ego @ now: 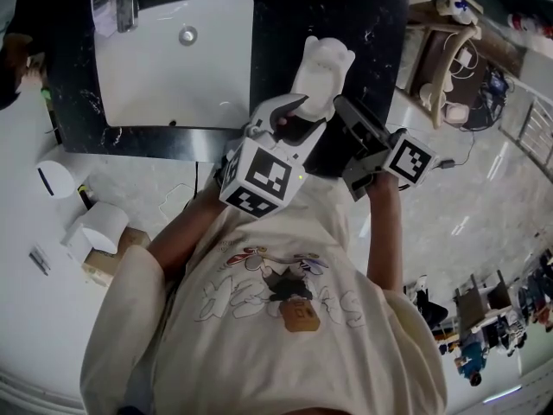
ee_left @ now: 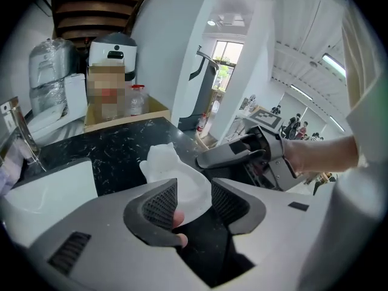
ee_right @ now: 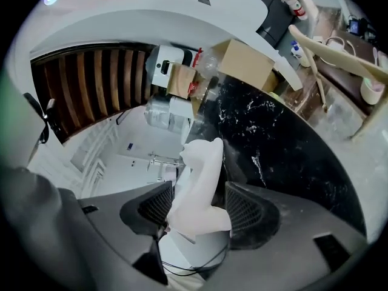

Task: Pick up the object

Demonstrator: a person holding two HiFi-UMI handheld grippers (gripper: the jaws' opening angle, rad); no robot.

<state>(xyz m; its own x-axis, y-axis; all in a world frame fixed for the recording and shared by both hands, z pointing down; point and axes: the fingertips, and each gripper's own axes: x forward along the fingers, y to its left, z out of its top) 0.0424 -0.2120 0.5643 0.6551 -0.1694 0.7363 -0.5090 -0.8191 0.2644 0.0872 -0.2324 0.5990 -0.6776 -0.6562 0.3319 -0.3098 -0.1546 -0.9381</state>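
A white bear-shaped object sits over the black marble counter, to the right of the sink. In the right gripper view the white object fills the gap of my right gripper, and both pads press on its base. My left gripper is open, with the white object just beyond its tips and no pad touching it. From the head view, the left gripper and right gripper meet at the object's near end. The right gripper lies alongside the object in the left gripper view.
A white sink with a faucet is set into the counter at left. A cardboard box and wrapped bottles stand at the counter's far end. A wooden rack stands right of the counter. Paper rolls lie on the floor at left.
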